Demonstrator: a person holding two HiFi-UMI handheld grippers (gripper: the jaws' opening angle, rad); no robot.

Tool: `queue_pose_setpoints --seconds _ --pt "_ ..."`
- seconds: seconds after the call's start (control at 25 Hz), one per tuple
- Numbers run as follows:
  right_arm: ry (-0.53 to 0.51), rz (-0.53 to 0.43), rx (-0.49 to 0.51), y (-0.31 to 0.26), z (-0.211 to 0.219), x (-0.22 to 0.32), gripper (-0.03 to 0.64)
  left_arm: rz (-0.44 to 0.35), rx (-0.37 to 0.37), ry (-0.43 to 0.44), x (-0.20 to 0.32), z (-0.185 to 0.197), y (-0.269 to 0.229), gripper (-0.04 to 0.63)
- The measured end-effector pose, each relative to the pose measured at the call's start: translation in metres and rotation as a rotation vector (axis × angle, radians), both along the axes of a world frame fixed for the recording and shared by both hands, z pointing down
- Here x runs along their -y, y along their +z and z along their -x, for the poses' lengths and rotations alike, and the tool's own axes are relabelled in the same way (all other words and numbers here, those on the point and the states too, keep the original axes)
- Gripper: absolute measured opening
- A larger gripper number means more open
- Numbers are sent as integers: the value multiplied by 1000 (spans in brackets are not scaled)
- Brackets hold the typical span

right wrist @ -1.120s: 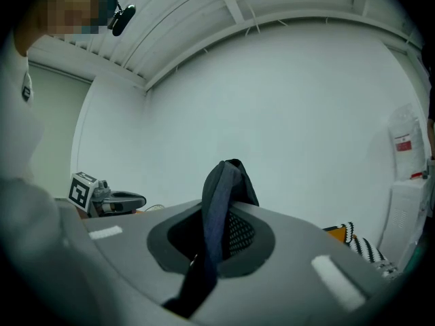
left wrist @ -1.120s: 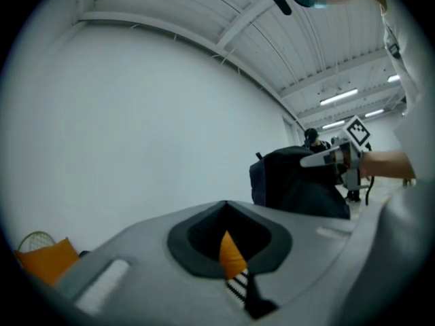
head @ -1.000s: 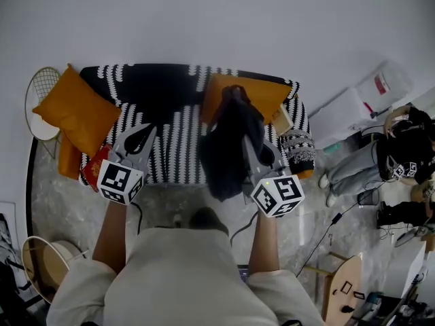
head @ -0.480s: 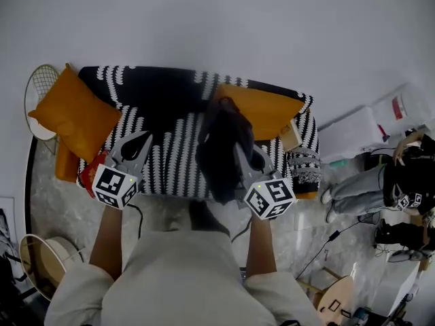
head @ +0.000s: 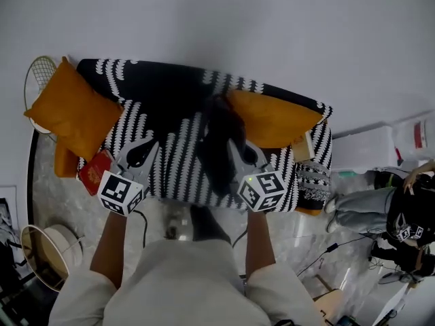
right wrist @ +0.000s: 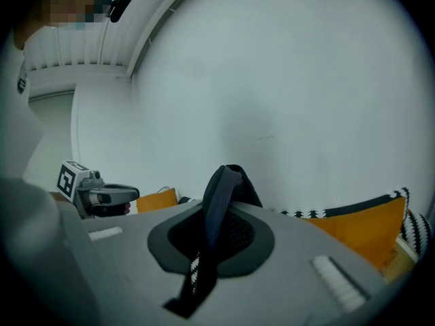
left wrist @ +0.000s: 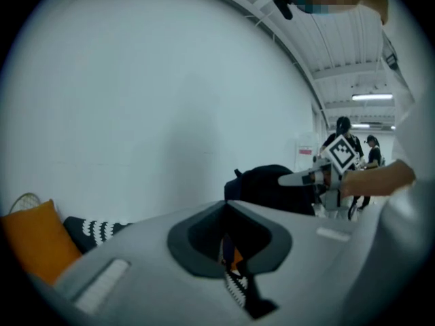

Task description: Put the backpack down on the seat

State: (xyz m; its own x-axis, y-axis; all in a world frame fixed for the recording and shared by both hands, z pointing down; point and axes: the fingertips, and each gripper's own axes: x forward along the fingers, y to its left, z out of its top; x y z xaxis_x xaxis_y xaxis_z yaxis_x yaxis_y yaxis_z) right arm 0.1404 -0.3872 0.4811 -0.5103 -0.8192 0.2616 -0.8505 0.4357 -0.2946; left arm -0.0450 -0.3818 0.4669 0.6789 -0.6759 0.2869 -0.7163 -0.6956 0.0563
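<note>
A mock living room built inside a studio or lab hall. A sofa (head: 170, 148) with orange cushions (head: 71, 114) stands against a bare white wall (head: 238, 26) on a marble-look floor (head: 54, 202). Cables (head: 325, 248) trail beside it, another person (head: 408, 216) waits nearby, and a strip light (left wrist: 372, 97) hangs under an industrial ceiling (left wrist: 340, 46).

A plain white wall (head: 217, 19) rises beyond the left tongs (head: 144, 148) and the right tongs (head: 238, 156). Below them stands a black-and-white patterned fabric sofa (head: 163, 87). One square orange cushion (head: 71, 111) leans left of the left tongs, and another orange cushion (head: 272, 117) lies just beyond the right tongs. A pale wire chair (head: 39, 73) stands farther left. Grey marbled floor (head: 61, 202) spreads behind the tongs. A strip light (left wrist: 372, 97) glows overhead.
</note>
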Motion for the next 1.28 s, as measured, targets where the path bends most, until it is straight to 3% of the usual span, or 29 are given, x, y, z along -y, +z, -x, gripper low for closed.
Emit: queue_pose_setpoints --seconds 0.64,1.28 --pt "-127 166 -6 151 20 151 14 150 26 -122 83 -4 86 3" --pt "-32 340 -40 288 -13 209 15 239 36 -166 117 -3 157 3"
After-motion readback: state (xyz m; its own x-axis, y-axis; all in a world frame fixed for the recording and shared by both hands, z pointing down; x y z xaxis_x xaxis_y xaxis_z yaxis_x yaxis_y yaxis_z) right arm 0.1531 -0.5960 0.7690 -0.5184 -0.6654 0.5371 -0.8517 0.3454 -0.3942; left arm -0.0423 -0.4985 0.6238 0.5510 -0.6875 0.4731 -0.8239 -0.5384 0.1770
